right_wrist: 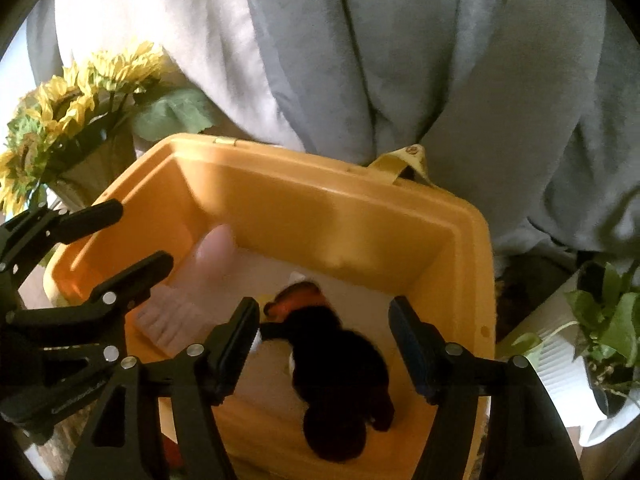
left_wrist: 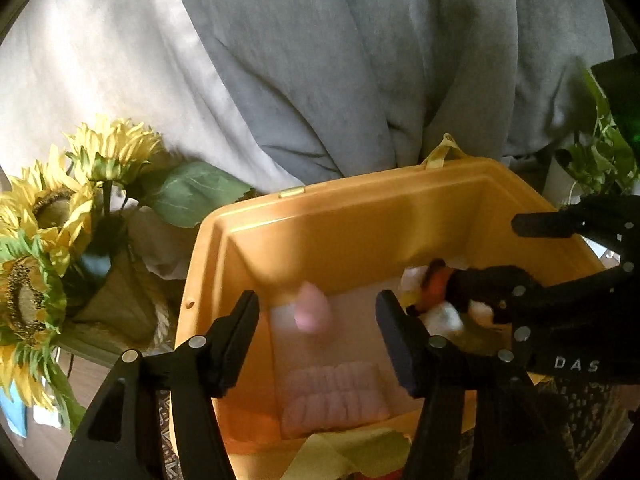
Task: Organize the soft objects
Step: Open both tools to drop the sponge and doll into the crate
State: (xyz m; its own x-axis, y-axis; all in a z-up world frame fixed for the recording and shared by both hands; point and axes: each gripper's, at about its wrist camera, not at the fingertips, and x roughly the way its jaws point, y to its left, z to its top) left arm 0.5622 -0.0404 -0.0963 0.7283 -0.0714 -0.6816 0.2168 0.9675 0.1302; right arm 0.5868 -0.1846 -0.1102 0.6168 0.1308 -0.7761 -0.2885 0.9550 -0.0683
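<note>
Both the left gripper (left_wrist: pixel 318 312) and right gripper (right_wrist: pixel 324 320) hang spread and empty over the orange bin (right_wrist: pixel 320 200); the dark plush toy (right_wrist: pixel 340 380) at lower centre should settle inside before either withdraws straight up

The left hand-held gripper (left_wrist: pixel 318 316) hangs open above the orange plastic bin (left_wrist: pixel 360 216), where a ribbed pink soft cloth (left_wrist: pixel 334 396) lies.

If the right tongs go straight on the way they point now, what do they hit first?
Most likely the dark plush toy lying in the yellow bin, right between the open right tongs. Depth is unclear, so I can't say how close it is.
</note>
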